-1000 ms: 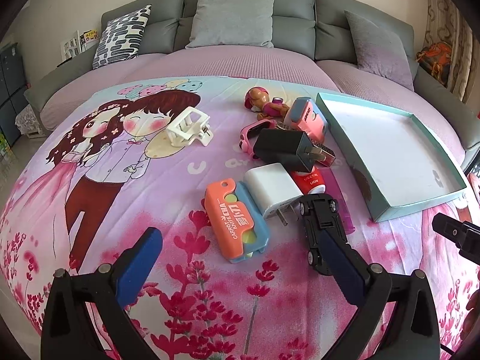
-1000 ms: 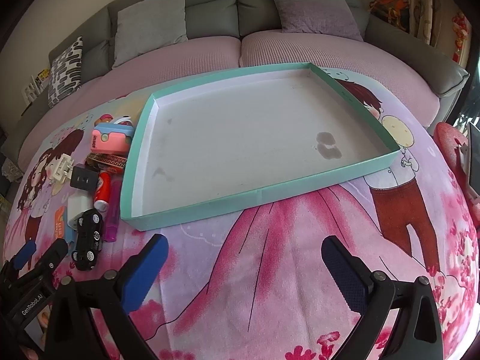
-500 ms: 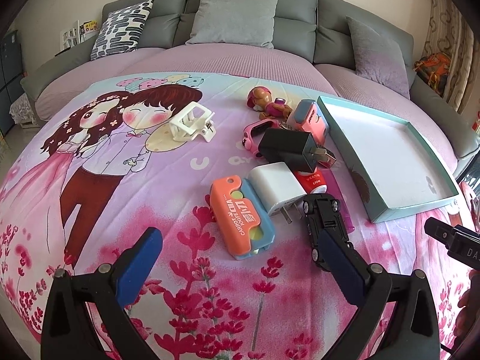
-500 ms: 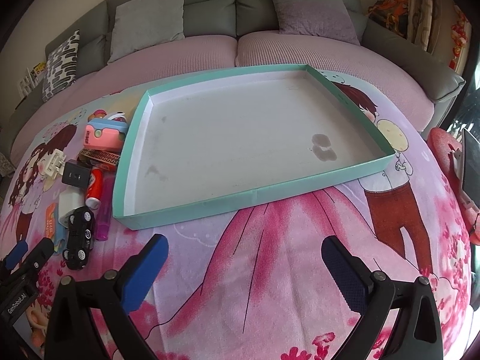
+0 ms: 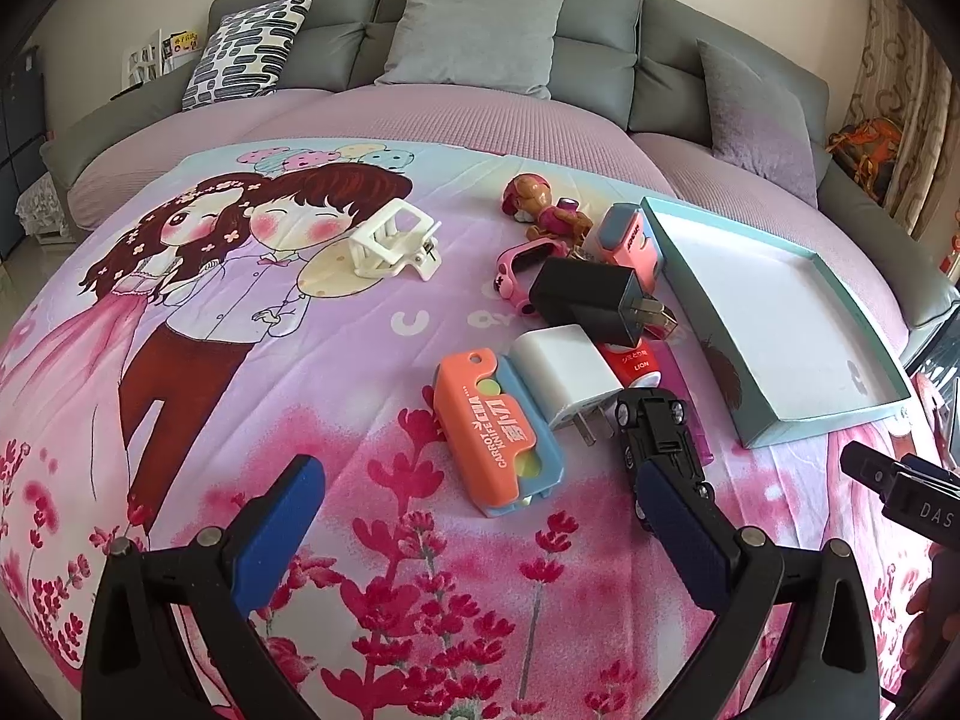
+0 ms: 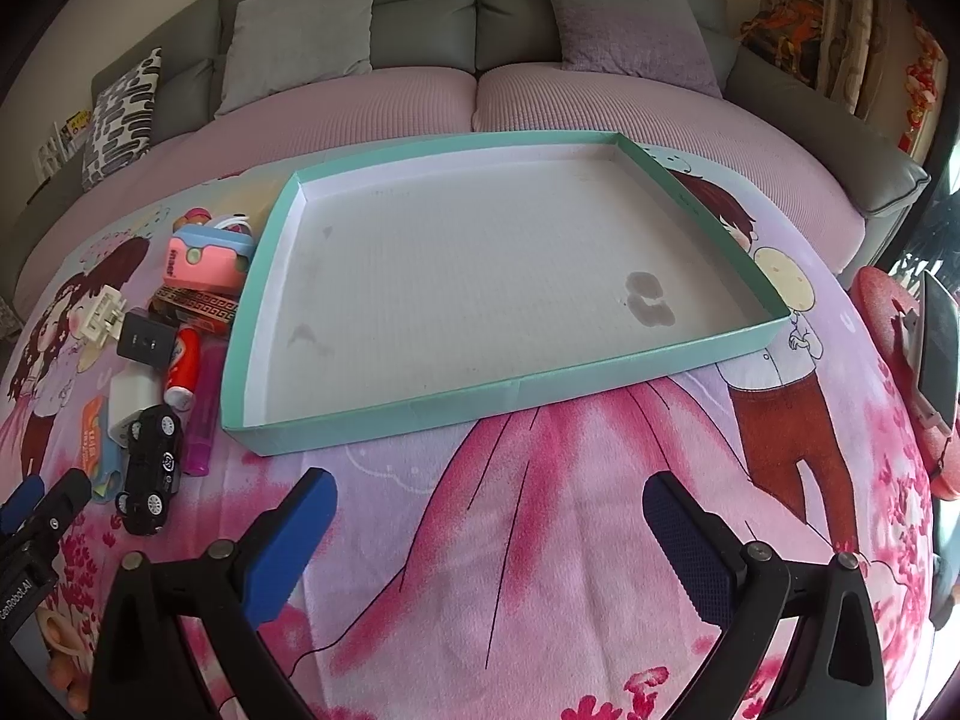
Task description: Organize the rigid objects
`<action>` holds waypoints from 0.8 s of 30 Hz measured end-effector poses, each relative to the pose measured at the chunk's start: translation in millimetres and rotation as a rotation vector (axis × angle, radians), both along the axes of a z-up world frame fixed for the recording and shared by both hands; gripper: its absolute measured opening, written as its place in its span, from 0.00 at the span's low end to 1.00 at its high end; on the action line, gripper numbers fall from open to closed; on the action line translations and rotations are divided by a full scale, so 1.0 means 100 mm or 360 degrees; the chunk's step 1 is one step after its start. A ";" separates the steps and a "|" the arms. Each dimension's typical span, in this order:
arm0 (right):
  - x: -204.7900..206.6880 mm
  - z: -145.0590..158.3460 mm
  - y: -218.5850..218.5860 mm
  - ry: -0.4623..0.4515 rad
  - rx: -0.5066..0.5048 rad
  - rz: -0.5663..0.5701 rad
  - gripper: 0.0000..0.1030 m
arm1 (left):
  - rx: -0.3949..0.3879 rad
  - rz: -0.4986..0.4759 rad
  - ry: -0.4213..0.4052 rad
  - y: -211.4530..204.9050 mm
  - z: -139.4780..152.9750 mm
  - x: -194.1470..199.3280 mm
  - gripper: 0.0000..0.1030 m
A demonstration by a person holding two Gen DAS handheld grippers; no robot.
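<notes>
A pile of small items lies on the cartoon blanket: an orange carrot knife [image 5: 501, 429], a white charger [image 5: 567, 375], a black charger [image 5: 591, 300], a black toy car [image 5: 657, 429], a red tube [image 5: 639, 363], a white clip [image 5: 393, 240], a pink case [image 5: 627, 240] and a toy pup [image 5: 540, 207]. The teal tray [image 6: 384, 420] lies empty to their right. My left gripper [image 5: 480, 522] is open, hovering just before the knife and car. My right gripper [image 6: 489, 531] is open and empty, in front of the tray's near wall. The car also shows in the right wrist view [image 6: 150, 468].
A grey sofa back with cushions [image 5: 474, 36] runs along the far side. A red stool with a phone on a stand [image 6: 924, 360] stands at the right. Open blanket [image 5: 180, 360] lies left of the pile.
Both grippers have moved slightly; the pile and the tray appear a little nearer and lower in view. Both stay open and empty.
</notes>
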State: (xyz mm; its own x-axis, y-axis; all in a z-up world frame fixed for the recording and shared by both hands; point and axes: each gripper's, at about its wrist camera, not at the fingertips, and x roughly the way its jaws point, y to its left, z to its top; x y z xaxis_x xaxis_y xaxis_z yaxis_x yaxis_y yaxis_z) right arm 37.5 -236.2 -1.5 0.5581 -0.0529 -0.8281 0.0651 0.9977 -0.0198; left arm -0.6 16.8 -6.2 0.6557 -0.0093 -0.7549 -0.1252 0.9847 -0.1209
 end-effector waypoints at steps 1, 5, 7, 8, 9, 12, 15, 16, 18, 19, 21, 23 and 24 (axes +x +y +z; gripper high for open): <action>0.00 0.00 0.00 0.0001 -0.0002 0.0001 1.00 | -0.0001 -0.0001 0.0000 0.00 0.00 0.00 1.00; 0.00 0.00 0.00 0.0000 -0.0008 0.0004 1.00 | -0.0012 0.0000 -0.0006 0.02 0.00 0.00 1.00; 0.00 0.00 0.01 -0.0001 -0.0011 0.0005 1.00 | -0.0019 0.0001 -0.0009 0.03 0.01 -0.01 1.00; 0.00 0.00 0.01 -0.0001 -0.0011 0.0006 1.00 | -0.0024 0.0001 -0.0013 0.03 0.01 -0.01 1.00; 0.00 0.00 0.01 -0.0001 -0.0011 0.0006 1.00 | -0.0028 0.0001 -0.0017 0.03 0.01 -0.01 1.00; 0.00 0.00 0.01 0.0000 -0.0014 0.0009 1.00 | -0.0030 -0.0006 -0.0022 0.02 0.02 -0.01 1.00; 0.00 0.00 0.01 0.0000 -0.0014 0.0008 1.00 | -0.0024 -0.0011 -0.0026 0.01 0.02 -0.01 1.00; 0.00 0.00 0.01 0.0000 -0.0014 0.0008 1.00 | -0.0026 -0.0011 -0.0029 0.01 0.02 -0.02 1.00; 0.00 0.00 0.02 0.0000 -0.0014 0.0008 1.00 | -0.0030 -0.0013 -0.0033 0.01 0.03 -0.02 1.00; 0.00 0.00 0.02 -0.0001 -0.0015 0.0008 1.00 | -0.0031 -0.0013 -0.0034 0.01 0.03 -0.02 1.00; 0.00 0.00 0.02 0.0000 -0.0016 0.0009 1.00 | -0.0031 -0.0012 -0.0037 0.01 0.03 -0.02 1.00; 0.00 0.01 0.02 -0.0001 -0.0018 0.0009 1.00 | -0.0031 -0.0011 -0.0036 0.01 0.03 -0.02 1.00; 0.00 0.01 0.02 -0.0001 -0.0020 0.0011 1.00 | -0.0034 -0.0010 -0.0036 0.02 0.03 -0.02 1.00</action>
State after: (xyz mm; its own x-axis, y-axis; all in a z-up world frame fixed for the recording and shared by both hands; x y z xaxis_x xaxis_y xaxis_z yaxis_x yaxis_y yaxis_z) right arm 37.7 -234.0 -0.5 0.5592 -0.0595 -0.8269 0.0585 0.9978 -0.0322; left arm -2.7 18.4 -2.7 0.6727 -0.0291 -0.7393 -0.1163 0.9826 -0.1446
